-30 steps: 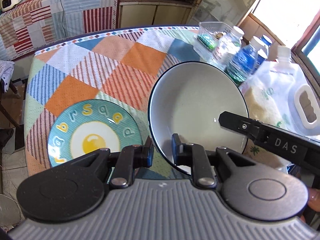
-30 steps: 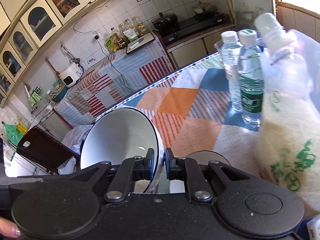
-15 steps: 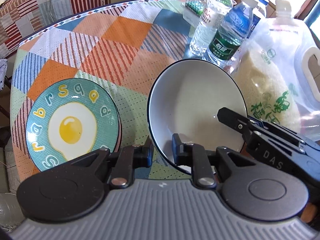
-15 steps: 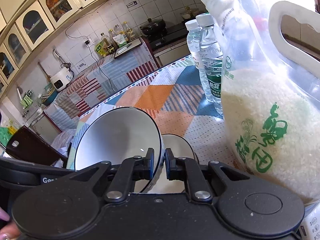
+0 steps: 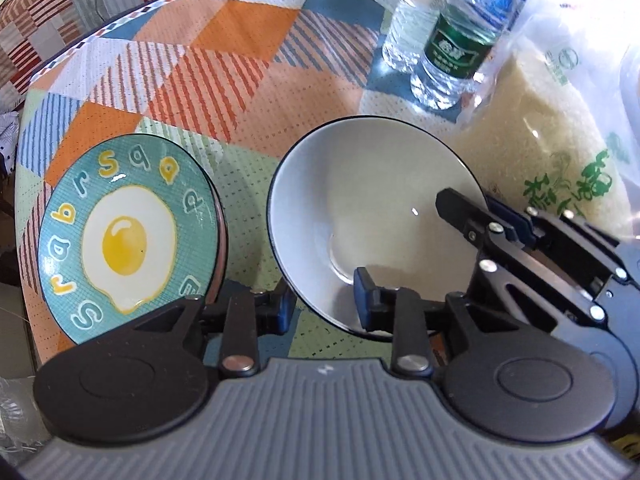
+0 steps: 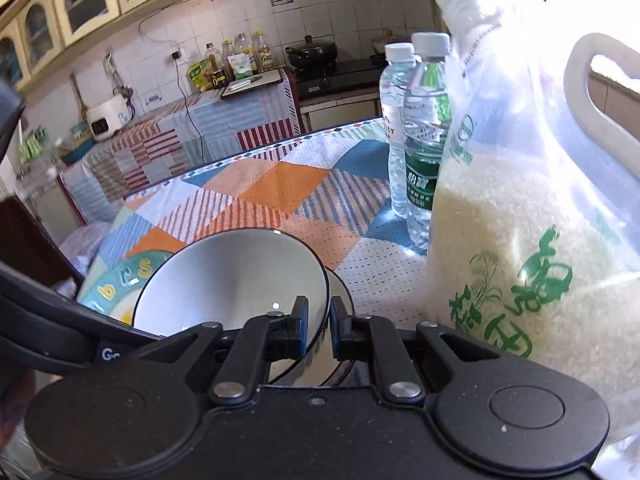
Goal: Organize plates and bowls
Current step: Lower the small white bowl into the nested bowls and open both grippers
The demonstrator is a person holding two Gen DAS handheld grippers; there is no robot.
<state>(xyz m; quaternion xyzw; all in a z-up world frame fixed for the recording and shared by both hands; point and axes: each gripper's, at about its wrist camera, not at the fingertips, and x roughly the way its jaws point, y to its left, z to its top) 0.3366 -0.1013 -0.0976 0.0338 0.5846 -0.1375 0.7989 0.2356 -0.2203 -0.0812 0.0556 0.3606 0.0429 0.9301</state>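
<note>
left gripper (image 5: pixel 325 306): grey ribbed body, black linkage, blue-padded fingers spread, one either side of the near rim of the white bowl (image 5: pixel 360 216) without pressing on it. points forward and down over the table.
right gripper (image 6: pixel 319 322): black body, fingers pressed together on the bowl's right-hand rim, one pad inside, one outside. in the left wrist view it enters from the right, angled toward the bowl's centre.
white bowl: glossy white inside, thin dark rim, round; tilted, held by the right gripper. in the right wrist view a second white bowl (image 6: pixel 342 286) sits directly behind and under it, only an edge showing; whether the two touch cannot be told.
plate (image 5: pixel 128 236): teal, fried-egg picture in the middle, yellow and white letters around the border. lies on the table just left of the white bowl, apart from it.
tablecloth (image 5: pixel 224 60): patchwork of orange, blue, green and striped squares, covering a round table.
rice bag (image 6: pixel 520 248): clear plastic, white handle and spout, green print, standing right of the bowls.
water bottles (image 6: pixel 424 128): two, white caps, upright beyond the bag.
room: tiled kitchen wall, arched cabinets, counter draped in similar cloth (image 6: pixel 224 128), rice cooker (image 6: pixel 105 117), condiment bottles, pot on stove (image 6: pixel 311 53).
</note>
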